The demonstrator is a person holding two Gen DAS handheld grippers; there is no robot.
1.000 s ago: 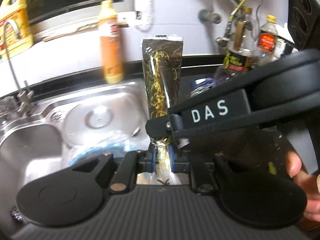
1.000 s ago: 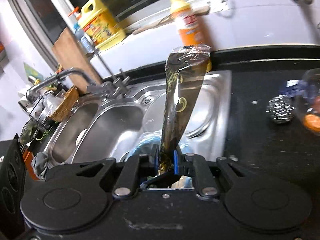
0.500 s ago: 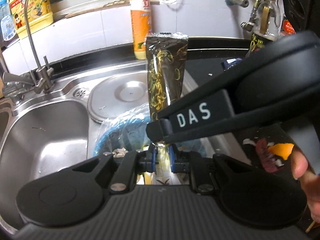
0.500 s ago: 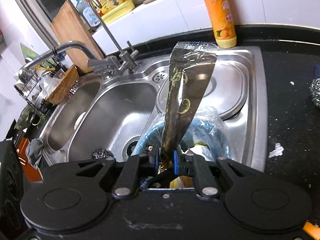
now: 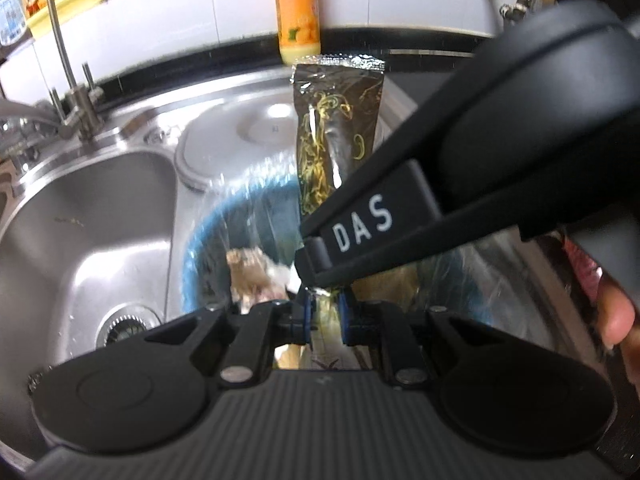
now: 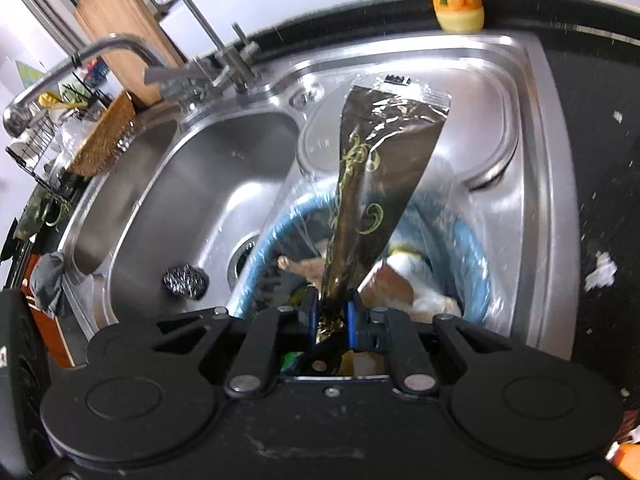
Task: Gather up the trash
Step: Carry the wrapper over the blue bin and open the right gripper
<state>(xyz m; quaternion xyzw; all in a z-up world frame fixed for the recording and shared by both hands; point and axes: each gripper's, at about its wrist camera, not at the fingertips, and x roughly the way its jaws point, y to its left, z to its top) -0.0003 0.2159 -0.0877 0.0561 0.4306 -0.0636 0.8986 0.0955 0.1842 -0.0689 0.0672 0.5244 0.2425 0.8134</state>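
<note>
Across the middle of both views lies the sink, with the blue bin, lined in clear plastic, at centre. Low in each frame, the left gripper and right gripper both clamp the dark wrapper over the bin.

the wrapper was dark brown with gold swirls and a silver seal at 12 o'clock. the bin rim was blue under clear film. the bottle was orange, the sink steel grey, the counter black.
</note>
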